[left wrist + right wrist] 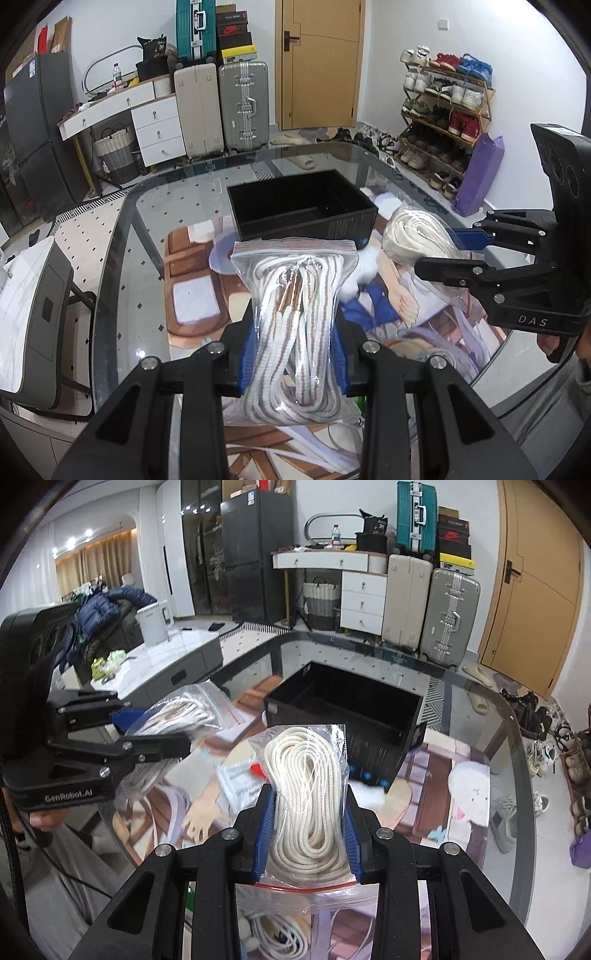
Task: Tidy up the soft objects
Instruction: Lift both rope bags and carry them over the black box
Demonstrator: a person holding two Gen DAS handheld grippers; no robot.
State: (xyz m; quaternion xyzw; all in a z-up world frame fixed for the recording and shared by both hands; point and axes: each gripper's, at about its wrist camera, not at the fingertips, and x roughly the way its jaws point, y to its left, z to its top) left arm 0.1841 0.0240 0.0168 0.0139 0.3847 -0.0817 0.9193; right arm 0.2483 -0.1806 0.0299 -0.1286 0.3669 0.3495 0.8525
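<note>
Both bagged ropes [295,332] [310,805] clamped between jaws.

Each camera sits just behind its own fingers and looks forward and downward along them, close over the glass bench [122,236]. The left wrist view faces the door [320,62] and shoe rack [443,110]; the right wrist view faces the fridge [255,554] and suitcases. Both share the black box [301,210] [347,709], and each catches the other gripper at its edge.

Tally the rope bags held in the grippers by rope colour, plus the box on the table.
Bag of white-and-brown striped rope: 1
Bag of cream rope: 1
Black box: 1
Total: 3
</note>
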